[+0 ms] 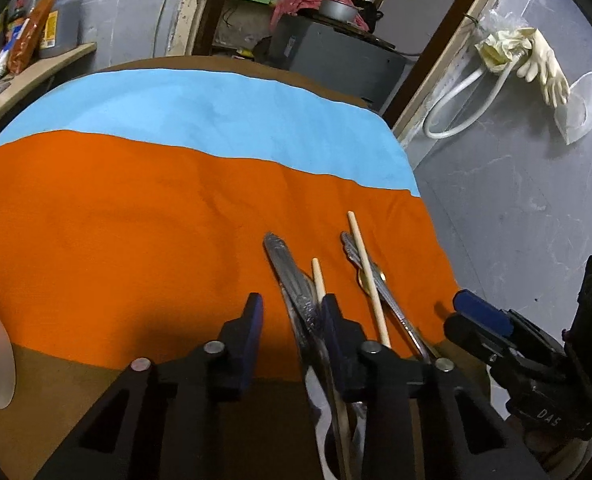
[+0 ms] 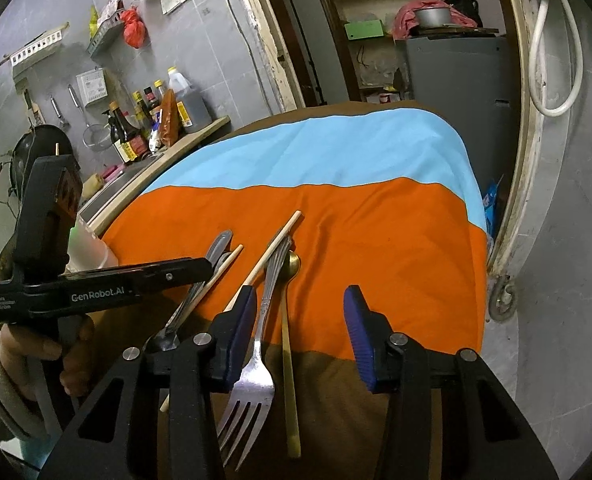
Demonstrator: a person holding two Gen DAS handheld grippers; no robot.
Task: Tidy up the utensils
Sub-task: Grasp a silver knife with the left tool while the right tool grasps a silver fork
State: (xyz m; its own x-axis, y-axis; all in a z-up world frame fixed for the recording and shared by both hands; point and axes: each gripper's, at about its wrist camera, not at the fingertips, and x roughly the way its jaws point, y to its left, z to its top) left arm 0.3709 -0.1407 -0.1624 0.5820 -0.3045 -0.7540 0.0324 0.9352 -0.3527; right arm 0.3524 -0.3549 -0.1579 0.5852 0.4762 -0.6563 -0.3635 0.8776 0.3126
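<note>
Evidently I have barely begun: both my left gripper (image 1: 290, 312) and right gripper (image 2: 299, 312) gape wide with nothing held, while the fork (image 2: 252, 368), gold spoon (image 2: 290, 320) and chopsticks (image 2: 272, 248) lie jumbled across the near edge of the orange cloth (image 2: 375, 248).

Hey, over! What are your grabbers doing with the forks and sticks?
Left gripper open, empty. Right gripper open over fork and gold spoon. Chopsticks loose on orange cloth. Nothing blocking.
</note>
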